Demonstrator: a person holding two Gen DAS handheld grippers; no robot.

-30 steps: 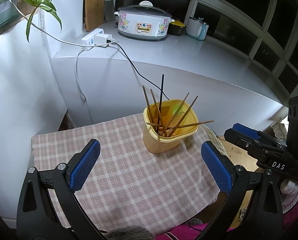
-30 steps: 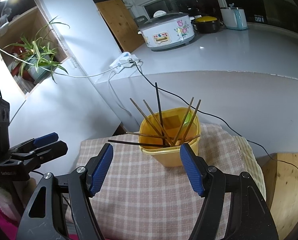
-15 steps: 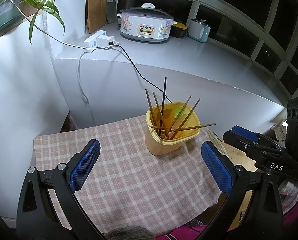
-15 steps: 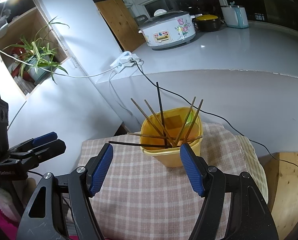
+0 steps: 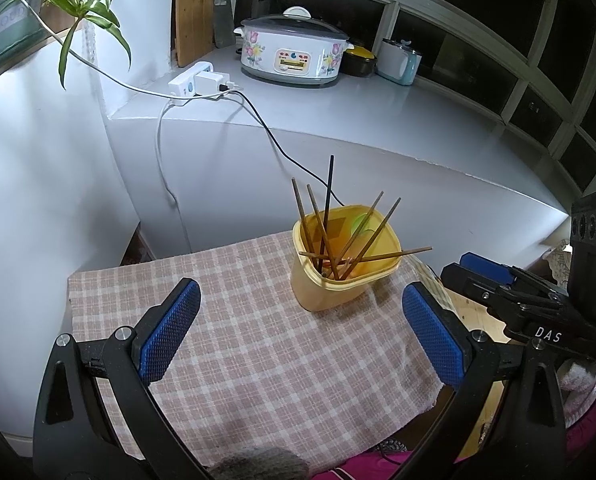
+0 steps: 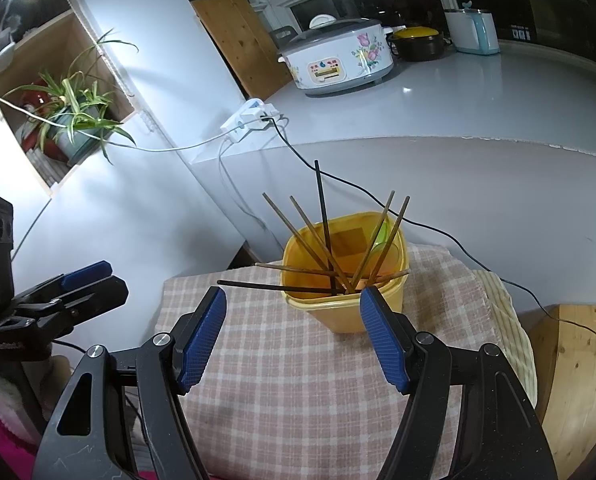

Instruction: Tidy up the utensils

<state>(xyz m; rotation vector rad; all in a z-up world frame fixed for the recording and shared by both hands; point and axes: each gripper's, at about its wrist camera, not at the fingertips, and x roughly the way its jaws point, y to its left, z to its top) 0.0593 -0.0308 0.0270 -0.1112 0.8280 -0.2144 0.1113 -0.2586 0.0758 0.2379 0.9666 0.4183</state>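
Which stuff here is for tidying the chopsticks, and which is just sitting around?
For the job: chopsticks, yellow cup, left hand-held gripper, right hand-held gripper.

Just sitting around: rice cooker, plant, power strip, kettle, checked cloth.

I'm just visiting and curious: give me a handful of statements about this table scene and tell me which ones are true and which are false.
1. The chopsticks stand in a yellow container. True.
2. The right gripper is clamped on a chopstick. False: its jaws are apart and hold nothing.
3. The container sits on a checked cloth. True.
4. All the chopsticks stand upright. False: two, among them a black chopstick, lie nearly level across the rim.
5. The left gripper is open. True.
6. The flowered cooker is on the checked cloth. False: it stands on the grey counter behind.
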